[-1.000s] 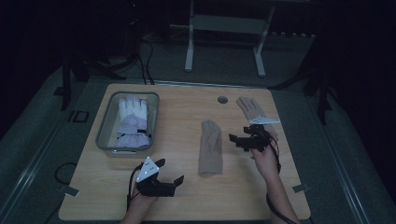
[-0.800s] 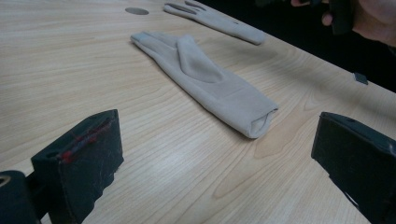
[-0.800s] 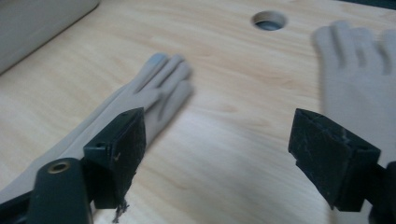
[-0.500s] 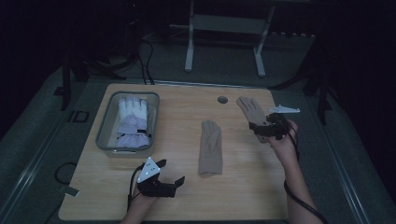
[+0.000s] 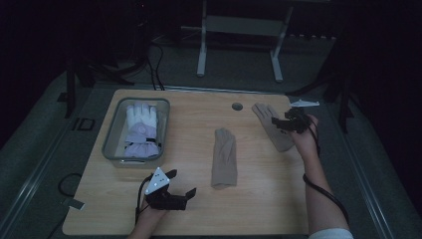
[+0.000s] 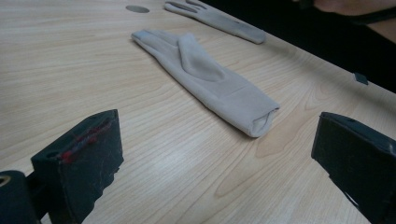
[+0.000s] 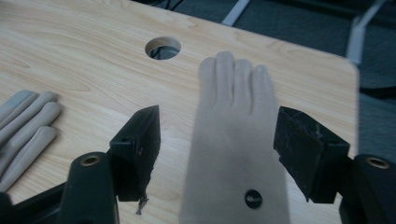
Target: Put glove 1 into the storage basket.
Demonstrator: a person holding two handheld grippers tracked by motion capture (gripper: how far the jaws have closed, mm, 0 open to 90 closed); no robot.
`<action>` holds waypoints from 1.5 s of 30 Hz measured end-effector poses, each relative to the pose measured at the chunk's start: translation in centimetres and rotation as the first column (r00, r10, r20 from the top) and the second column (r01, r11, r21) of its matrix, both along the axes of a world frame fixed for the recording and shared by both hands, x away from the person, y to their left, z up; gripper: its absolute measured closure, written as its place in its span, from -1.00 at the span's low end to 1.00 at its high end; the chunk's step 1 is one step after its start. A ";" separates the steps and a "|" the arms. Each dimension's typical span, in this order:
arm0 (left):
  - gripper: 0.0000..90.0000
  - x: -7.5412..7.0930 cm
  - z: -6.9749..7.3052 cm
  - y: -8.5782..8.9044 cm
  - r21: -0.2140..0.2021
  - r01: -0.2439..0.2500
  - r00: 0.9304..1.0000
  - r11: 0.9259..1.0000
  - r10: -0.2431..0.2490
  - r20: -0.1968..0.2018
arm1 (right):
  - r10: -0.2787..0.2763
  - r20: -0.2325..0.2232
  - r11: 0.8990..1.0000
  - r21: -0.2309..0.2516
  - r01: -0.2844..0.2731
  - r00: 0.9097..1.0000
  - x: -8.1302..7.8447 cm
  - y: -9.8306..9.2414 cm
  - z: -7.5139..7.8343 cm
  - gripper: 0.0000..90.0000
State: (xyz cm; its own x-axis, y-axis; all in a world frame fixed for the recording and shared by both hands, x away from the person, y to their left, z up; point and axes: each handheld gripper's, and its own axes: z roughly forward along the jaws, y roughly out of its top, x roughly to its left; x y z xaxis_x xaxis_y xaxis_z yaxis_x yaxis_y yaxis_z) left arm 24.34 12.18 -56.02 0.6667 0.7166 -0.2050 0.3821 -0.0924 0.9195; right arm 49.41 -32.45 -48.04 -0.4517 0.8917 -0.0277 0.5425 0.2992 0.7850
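At the far right corner of the wooden tabletop (image 5: 189, 149), the right gripper (image 5: 284, 124) straddles a tan glove (image 5: 271, 127) that lies flat, fingers pointing to the far edge beside a round cable hole (image 5: 237, 106). Its jaws have just been closing, yet the right gripper view shows both pads clear of the fabric, the glove (image 7: 236, 140) between them and not yet pinched. To do this well, the person would likely lower the jaws until the tips meet the wood, bunch the cloth near the small dark button (image 7: 252, 198) at the cuff end, and close fully before lifting, since thin fabric slips from a loose grip.

The left gripper (image 5: 169, 191) rests released at the near edge, jaws wide apart and holding nothing. Its camera looks toward a second tan glove (image 6: 205, 77) at mid-table, well apart from the first. A clear bin (image 5: 110, 144) at the left holds a pair of white-and-lilac gloves (image 5: 139, 127). Nothing blocks the grasp; the table's corner lies close, so a careless pull could drag the glove off.
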 end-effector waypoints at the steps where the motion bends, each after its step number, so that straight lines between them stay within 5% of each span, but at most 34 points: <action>1: -0.95 0.0 0.0 0.0 0.000 0.002 1.000 1.000 -0.002 0.000 | -0.006 -0.002 1.000 -0.003 0.006 1.000 0.2 0.0 -0.2 -0.24; 4: -0.95 0.0 0.0 0.0 0.000 0.006 1.000 1.000 -0.006 0.000 | -0.026 -0.035 1.000 -0.003 0.026 0.999 1.4 -0.1 -1.3 -0.21; 10: -0.95 -0.1 0.0 0.1 0.000 0.003 1.000 1.000 -0.003 -0.006 | -0.064 -0.105 0.994 -0.100 0.054 0.992 3.7 -0.2 -3.9 -0.20; 16: -0.95 -0.1 -0.1 0.0 0.012 -0.003 1.000 1.000 0.003 -0.011 | -0.051 -0.150 0.988 -0.152 0.028 0.987 4.3 0.1 -5.9 -0.18; 18: -0.95 -0.1 -0.2 0.0 0.012 -0.010 1.000 1.000 0.010 -0.016 | -0.060 -0.161 0.992 -0.119 0.041 0.985 4.3 0.2 -6.3 -0.07; 22: -0.95 -0.2 -0.2 0.1 0.009 -0.010 1.000 1.000 0.011 -0.020 | -0.075 -0.145 0.992 -0.112 0.059 0.987 4.1 0.5 -6.3 0.57; 25: -0.95 -0.2 -0.2 0.1 0.012 -0.005 1.000 1.000 0.005 -0.018 | -0.140 -0.159 0.986 -0.115 0.122 0.977 3.9 1.1 -6.1 0.73; 32: -0.95 -0.3 0.0 0.1 0.002 0.000 1.000 1.000 0.000 -0.010 | -0.190 -0.136 0.981 -0.053 0.184 0.972 2.8 1.0 -6.1 0.76; 39: -0.95 -0.3 0.2 0.1 0.001 0.003 1.000 1.000 -0.003 -0.004 | -0.224 -0.101 0.975 -0.016 0.223 0.969 1.0 1.0 -4.4 0.77; 45: -0.95 -0.4 0.4 0.1 0.008 0.005 1.000 1.000 -0.005 0.002 | -0.290 -0.053 0.957 -0.013 0.290 0.955 -1.4 0.6 -2.6 0.77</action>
